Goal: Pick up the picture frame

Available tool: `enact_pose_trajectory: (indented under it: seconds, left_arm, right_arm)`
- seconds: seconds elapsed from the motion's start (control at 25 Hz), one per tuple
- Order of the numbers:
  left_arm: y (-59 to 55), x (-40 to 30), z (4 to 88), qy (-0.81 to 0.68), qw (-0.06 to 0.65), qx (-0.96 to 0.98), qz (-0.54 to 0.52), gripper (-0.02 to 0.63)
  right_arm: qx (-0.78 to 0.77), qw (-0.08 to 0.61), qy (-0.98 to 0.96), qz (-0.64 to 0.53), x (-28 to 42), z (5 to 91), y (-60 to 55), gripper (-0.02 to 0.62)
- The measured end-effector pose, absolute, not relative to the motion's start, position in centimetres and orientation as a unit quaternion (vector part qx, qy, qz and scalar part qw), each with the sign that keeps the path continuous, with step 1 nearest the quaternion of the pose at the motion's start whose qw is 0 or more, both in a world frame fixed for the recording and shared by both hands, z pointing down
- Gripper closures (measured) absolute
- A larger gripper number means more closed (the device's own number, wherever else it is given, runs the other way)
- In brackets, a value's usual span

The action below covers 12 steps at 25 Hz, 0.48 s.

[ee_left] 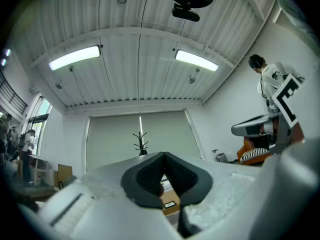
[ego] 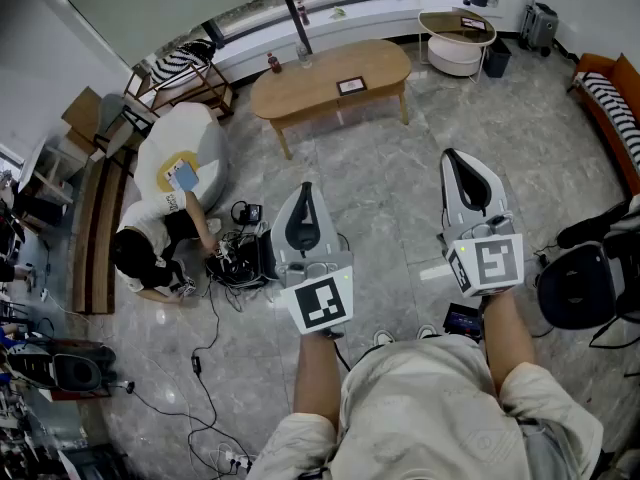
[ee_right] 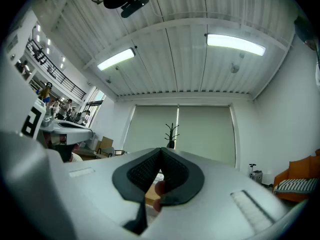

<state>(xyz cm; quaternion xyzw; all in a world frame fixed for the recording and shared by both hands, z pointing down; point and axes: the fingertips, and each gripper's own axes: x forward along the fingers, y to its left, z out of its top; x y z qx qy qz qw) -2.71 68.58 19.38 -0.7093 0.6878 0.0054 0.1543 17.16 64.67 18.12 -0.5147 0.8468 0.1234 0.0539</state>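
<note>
The picture frame (ego: pixel 352 85) is small and dark and lies flat on a long oval wooden table (ego: pixel 320 93) far across the room. Through the gap under the left jaws, the left gripper view shows the frame (ee_left: pixel 170 204) on the table top. My left gripper (ego: pixel 306 193) is held out in front of my body with its jaws shut and nothing between them. My right gripper (ego: pixel 457 160) is beside it, also shut and empty. Both grippers point toward the table and are well short of it. The left gripper (ee_left: pixel 163 158) and the right gripper (ee_right: pixel 161 153) tilt slightly upward.
A red bottle (ego: pixel 273 63) and a glass (ego: pixel 303 56) stand on the table's left end. A person (ego: pixel 150 243) crouches among cables on the floor at left. A black chair (ego: pixel 580 283) is at right, an orange sofa (ego: pixel 605 93) beyond it. A coat stand (ego: pixel 293 3) rises behind the table.
</note>
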Motion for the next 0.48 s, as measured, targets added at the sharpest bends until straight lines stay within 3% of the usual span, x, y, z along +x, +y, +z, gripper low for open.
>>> enact_pose_trajectory:
  seconds: [0.48]
  left_arm:
    - [69.2, -5.1, 19.2, 0.682, 0.152, -0.715, 0.018, 0.603]
  right_arm:
    - [-0.519, 0.048, 0.844, 0.126, 14.2, 18.4, 65.5, 0.595]
